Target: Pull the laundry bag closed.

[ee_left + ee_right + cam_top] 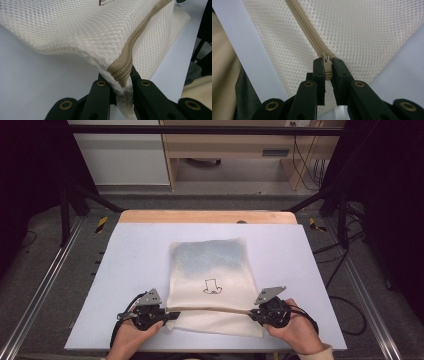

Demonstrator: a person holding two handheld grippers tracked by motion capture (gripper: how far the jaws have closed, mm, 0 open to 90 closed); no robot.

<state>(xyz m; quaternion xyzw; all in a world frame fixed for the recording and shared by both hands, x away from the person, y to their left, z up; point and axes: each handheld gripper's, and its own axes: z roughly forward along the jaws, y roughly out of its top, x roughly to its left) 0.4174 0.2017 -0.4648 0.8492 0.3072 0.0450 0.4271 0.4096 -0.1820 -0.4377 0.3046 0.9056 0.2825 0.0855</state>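
While lying flat on the counter (140, 250), a cream mesh bag (212, 270) with a small hat drawing, stretched along its tan zipper (210, 309) between both pairs of jaws. Left gripper (170, 315): jaws clamped tight on the bag's corner at the zipper's end (122, 75). Right gripper (252, 312): jaws pinched on the zipper pull (327, 68), mesh spreading beyond the tips.

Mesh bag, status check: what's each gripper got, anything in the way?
Left gripper shut on mesh bag corner at zipper end. Right gripper shut on zipper pull. Zipper closed, stretched between them. Nothing in the way.
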